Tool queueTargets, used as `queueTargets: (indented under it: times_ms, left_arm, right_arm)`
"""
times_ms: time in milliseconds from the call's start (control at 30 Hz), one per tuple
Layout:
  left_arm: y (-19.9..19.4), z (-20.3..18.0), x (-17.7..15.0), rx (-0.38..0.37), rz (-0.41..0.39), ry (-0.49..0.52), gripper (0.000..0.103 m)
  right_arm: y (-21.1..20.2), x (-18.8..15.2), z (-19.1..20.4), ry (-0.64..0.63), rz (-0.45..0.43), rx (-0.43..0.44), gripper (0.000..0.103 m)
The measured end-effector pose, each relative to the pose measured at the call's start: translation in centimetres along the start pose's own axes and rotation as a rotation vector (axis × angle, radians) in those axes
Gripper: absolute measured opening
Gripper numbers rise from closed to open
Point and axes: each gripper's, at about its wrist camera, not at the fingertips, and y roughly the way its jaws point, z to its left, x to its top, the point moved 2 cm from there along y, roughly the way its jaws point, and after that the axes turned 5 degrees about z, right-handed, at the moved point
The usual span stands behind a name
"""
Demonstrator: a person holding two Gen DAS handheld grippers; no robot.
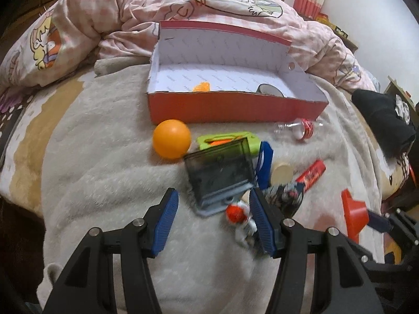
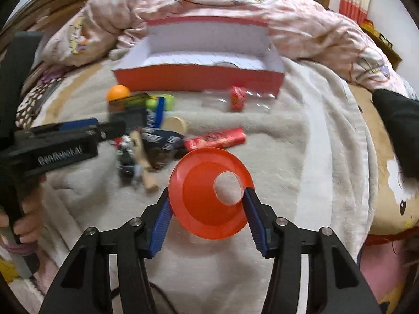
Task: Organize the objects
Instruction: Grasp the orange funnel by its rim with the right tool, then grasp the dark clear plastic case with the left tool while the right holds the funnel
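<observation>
A: Nearest the right-wrist camera, the right gripper (image 2: pixel 208 204) has its jaws pressed on the rim of the flared orange plastic cone with a hole through its middle (image 2: pixel 207 191), lifted clear of the cream fleece blanket on the bed (image 2: pixel 301 136).

B: What worries you?

A: The hold is only on the thin rim — if the cone pivots it could slip out short of the open red cardboard box with a white lining (image 2: pixel 199 78). The left gripper (image 1: pixel 213 216) has its jaws partly spread over the clutter; whether they press on the dark translucent plastic case (image 1: pixel 220 172) I cannot tell. It might drag the small red-and-white toy figure (image 1: pixel 239 218) along.

B: Counts?

A: One cone, one box, one smooth orange ball (image 1: pixel 172 139), one lime-green plastic holder (image 1: pixel 227 141), one case, one long red wrapped bar (image 2: pixel 217 138), one clear bottle with a red label (image 2: pixel 238 98), one pale round disc (image 2: pixel 176 125) — two grippers.
</observation>
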Motion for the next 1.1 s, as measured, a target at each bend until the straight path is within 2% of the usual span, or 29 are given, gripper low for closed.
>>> queueTargets:
  times_ms: [200,300,433,667,800,967,1033,1100]
  left_arm:
    - [1.1,-0.2,0.5,-0.029,0.022,-0.033,0.057]
    - [0.9,0.0,0.7,-0.056,0.017,-0.053,0.057]
    - [0.8,0.4,1.0,-0.08,0.012,-0.094,0.057]
    - [1.4,-0.2,2.1,-0.049,-0.002,-0.116,0.061]
    - [2.0,-0.6,2.6,0.014,-0.023,-0.079,0.061]
    - [1.6,-0.3,2.1,0.046,-0.035,-0.031,0.061]
    - [1.3,0.0,1.8,0.042,-0.035,-0.042,0.061]
    - [1.2,-0.1,1.9,0.005,-0.027,-0.051,0.061]
  right_arm:
    - [2.7,-0.6,-0.4,0.02,0.055,0.063,0.056]
    - [3.0,-0.6,0.1,-0.011,0.036,0.032,0.059]
    - [3.0,-1.0,0.0,-0.001,0.02,0.05,0.063]
    - [2.8,-1.2,-0.1,0.009,0.0,0.074,0.065]
    - [2.7,-1.3,-0.4,0.019,-0.01,0.098,0.065]
    - [2.6,-1.4,-0.8,0.037,-0.017,0.128,0.065]
    - [2.6,-1.5,-0.7,0.04,-0.019,0.13,0.065]
    - [2.6,-1.5,-0.6,0.039,-0.02,0.123,0.065]
